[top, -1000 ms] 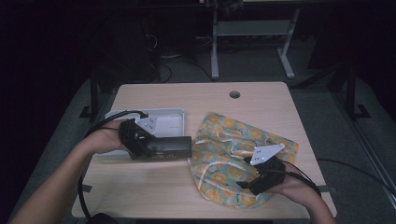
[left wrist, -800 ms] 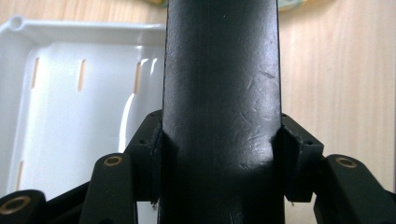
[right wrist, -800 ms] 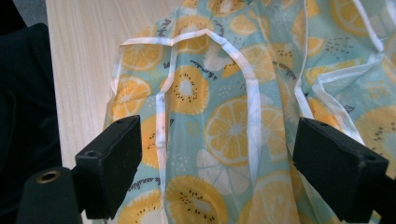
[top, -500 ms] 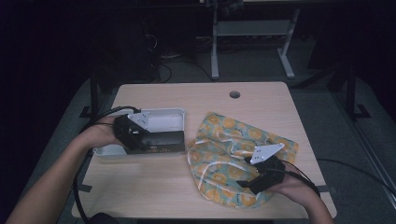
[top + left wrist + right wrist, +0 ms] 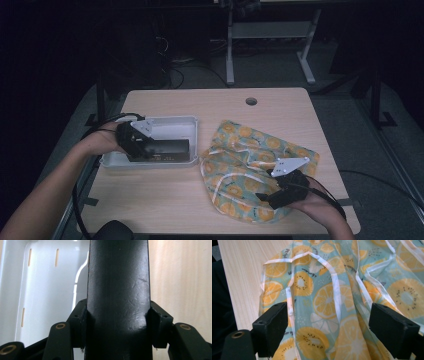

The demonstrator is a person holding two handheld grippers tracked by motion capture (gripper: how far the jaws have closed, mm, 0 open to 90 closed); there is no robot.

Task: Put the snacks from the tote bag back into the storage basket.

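While lowering toward the white tray (image 5: pixel 189 122) at the bench's (image 5: pixel 165 200) left side, left gripper (image 5: pixel 145 150) clamped on a long black box (image 5: pixel 118 290), both pads pressed flat to its sides, box lying partly over the tray rim, seemingly for stowing inside. Further right, fruit-print cloth (image 5: pixel 250 150) spread crumpled on the bench. Right gripper (image 5: pixel 329 337) released, jaws wide, poised over the cloth's white-edged folds, probably ready to pinch a hem.

On the table (image 5: pixel 220 105), the tray (image 5: pixel 175 125) lies left of the bag (image 5: pixel 240 165).
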